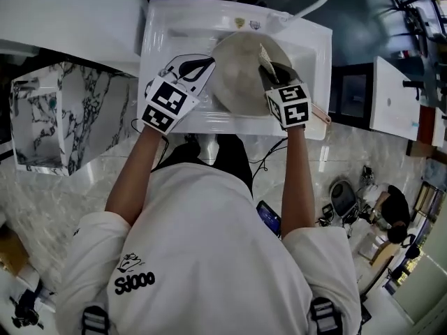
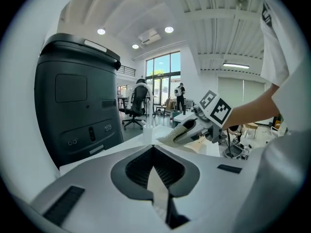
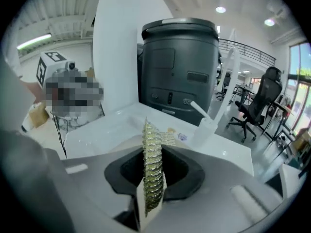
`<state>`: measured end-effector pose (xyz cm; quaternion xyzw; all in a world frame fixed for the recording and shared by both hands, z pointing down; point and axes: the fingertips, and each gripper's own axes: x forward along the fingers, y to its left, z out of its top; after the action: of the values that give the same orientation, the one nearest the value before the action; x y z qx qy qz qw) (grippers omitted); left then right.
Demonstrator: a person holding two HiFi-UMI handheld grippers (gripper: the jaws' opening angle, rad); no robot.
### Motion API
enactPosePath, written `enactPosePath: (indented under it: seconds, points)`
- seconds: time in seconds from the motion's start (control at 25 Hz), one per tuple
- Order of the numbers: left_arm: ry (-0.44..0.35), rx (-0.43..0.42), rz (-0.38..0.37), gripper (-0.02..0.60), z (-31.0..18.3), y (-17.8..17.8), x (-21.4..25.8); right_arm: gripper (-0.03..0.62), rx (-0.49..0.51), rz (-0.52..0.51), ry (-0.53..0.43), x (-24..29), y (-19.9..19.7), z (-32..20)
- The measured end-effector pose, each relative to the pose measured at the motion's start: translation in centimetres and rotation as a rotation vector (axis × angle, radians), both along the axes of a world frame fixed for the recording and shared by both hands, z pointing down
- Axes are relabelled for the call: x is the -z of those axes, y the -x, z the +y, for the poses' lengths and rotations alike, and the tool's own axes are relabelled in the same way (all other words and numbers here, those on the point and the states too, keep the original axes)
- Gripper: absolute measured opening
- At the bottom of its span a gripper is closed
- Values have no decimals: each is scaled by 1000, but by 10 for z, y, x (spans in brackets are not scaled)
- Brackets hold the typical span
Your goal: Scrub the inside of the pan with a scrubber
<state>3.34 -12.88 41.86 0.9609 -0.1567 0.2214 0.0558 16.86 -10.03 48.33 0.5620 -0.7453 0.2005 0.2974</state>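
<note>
The left gripper [image 1: 208, 65] has its jaws pinched onto a thin pale edge, which I take for the rim of the pan [image 1: 237, 75]. The pan is round, matte and cream, and stands tilted in the glossy white sink [image 1: 167, 26]. The right gripper [image 1: 274, 72] clamps a gold, knobbly mesh scrubber [image 3: 151, 169], squeezed flat, at the pan's right side. Scrubbing looks barely begun. No suds show, and I can't judge how clean the pan is.

A white sink [image 1: 155, 47] is standing ahead, its curved white faucet [image 1: 316, 7] arching over the far right corner. A marble-patterned block [image 1: 63, 117] is sitting just left of it. A dark grey bin [image 3: 180, 67] is looming behind, and a black office chair [image 3: 257, 106] is standing farther off.
</note>
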Motion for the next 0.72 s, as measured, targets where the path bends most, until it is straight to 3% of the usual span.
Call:
enactPosePath:
  seconds: [0.2, 0.72]
  points:
    - [-63, -7, 67, 5, -13, 2, 32, 77, -104, -29, -122, 52, 4, 9]
    - [-268, -34, 232, 5, -14, 5, 139, 77, -191, 21, -413, 183, 6, 46]
